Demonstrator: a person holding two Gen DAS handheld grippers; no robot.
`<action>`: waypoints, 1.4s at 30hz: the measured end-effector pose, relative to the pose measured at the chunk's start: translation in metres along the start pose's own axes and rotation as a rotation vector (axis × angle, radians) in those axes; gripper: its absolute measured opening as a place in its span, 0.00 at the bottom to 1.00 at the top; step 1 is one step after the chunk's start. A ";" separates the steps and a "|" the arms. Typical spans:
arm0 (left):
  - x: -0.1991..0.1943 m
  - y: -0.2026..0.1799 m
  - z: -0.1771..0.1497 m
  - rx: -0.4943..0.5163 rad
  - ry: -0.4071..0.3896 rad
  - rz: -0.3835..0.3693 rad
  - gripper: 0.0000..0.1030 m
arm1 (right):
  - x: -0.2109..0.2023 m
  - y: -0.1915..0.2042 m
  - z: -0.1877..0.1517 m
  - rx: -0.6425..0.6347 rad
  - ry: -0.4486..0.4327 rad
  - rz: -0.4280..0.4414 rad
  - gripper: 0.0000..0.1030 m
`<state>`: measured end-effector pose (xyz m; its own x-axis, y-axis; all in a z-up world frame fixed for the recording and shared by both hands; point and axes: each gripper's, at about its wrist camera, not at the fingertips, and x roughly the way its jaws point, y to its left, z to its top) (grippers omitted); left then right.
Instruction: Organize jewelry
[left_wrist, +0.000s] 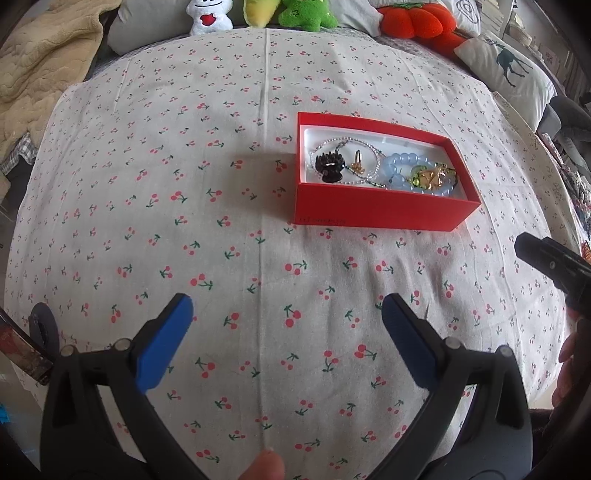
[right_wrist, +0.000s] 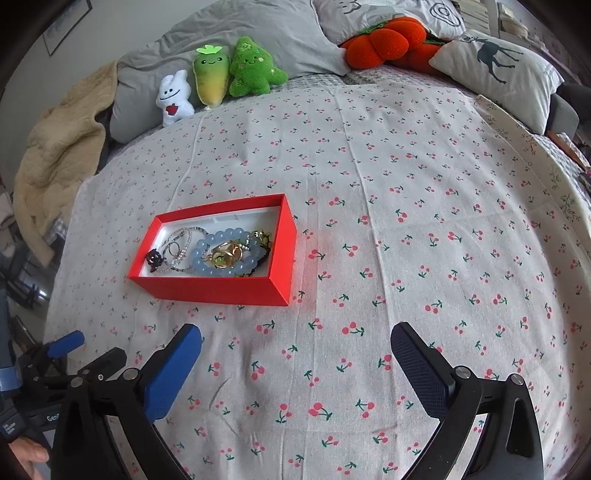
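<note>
A red open box (left_wrist: 373, 210) (right_wrist: 207, 290) lies on the cherry-print bedsheet. Inside it sit a blue bead bracelet (left_wrist: 400, 162) (right_wrist: 221, 236), a gold-and-green piece (left_wrist: 428, 179) (right_wrist: 225, 256), a silver chain (left_wrist: 332, 142) (right_wrist: 179, 236), a black ornament (left_wrist: 330, 166) (right_wrist: 154, 257) and a small gold ring (left_wrist: 358, 157). My left gripper (left_wrist: 288, 310) hovers open over bare sheet, nearer than the box and to its left. My right gripper (right_wrist: 295, 339) is open too, nearer than the box and to its right. Nothing is between either pair of fingers. The left gripper's blue pad (right_wrist: 66, 343) shows at the right wrist view's left edge.
Plush toys line the bed's far edge: a white one (right_wrist: 173, 98), a yellow-green one (right_wrist: 210, 79), a green one (right_wrist: 253, 68) and an orange one (right_wrist: 384, 40). A deer pillow (right_wrist: 498, 64) lies at the far right, a beige blanket (right_wrist: 55, 155) at the left.
</note>
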<state>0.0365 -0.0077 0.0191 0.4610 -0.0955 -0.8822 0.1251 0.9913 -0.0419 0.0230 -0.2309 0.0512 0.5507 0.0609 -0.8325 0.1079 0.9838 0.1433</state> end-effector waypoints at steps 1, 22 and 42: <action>0.000 0.000 -0.001 0.000 -0.001 0.001 0.99 | 0.001 0.002 -0.003 -0.007 0.005 -0.013 1.00; 0.003 -0.008 -0.005 0.022 0.002 0.002 0.99 | 0.019 0.014 -0.017 -0.067 0.075 -0.064 1.00; 0.003 -0.012 -0.007 0.031 0.007 -0.004 0.99 | 0.022 0.017 -0.019 -0.069 0.084 -0.063 1.00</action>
<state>0.0304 -0.0194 0.0132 0.4546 -0.0984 -0.8852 0.1541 0.9876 -0.0306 0.0215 -0.2096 0.0256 0.4730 0.0097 -0.8810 0.0817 0.9951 0.0548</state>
